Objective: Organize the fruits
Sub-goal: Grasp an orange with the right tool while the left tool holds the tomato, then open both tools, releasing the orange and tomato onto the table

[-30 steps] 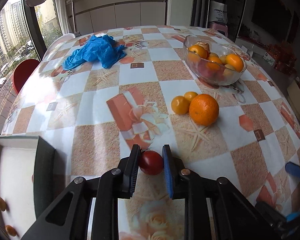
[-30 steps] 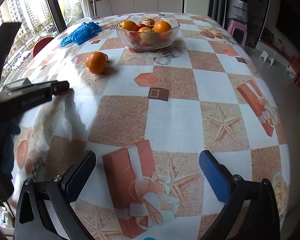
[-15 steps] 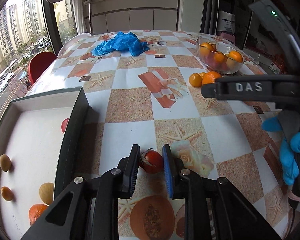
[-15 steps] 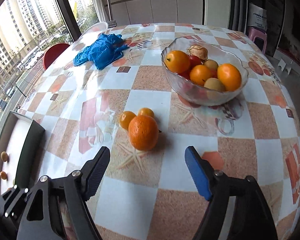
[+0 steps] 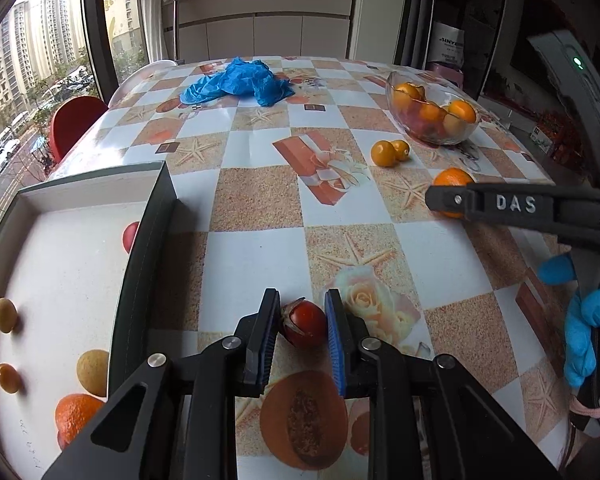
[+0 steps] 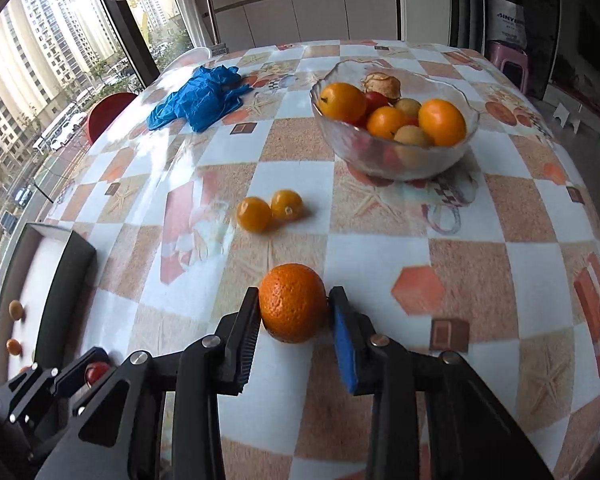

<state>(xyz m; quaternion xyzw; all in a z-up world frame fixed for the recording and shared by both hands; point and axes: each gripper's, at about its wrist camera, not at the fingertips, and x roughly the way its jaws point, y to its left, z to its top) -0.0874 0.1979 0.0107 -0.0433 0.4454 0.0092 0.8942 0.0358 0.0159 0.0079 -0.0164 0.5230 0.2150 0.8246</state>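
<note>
R claw (image 6: 294,316): just closed, clamped on orange (image 6: 293,307), round, pebbly skin, on tabletop (image 6: 380,256).
L claw (image 5: 302,322): clamped on small red tomato (image 5: 305,323).

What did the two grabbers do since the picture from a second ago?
The right gripper swung over from bare tablecloth to the big orange; its jaws have just been closing and now pinch the orange. The left gripper carried its small red fruit toward the white tray, still clamped. The glass bowl and two little oranges stayed put.
</note>
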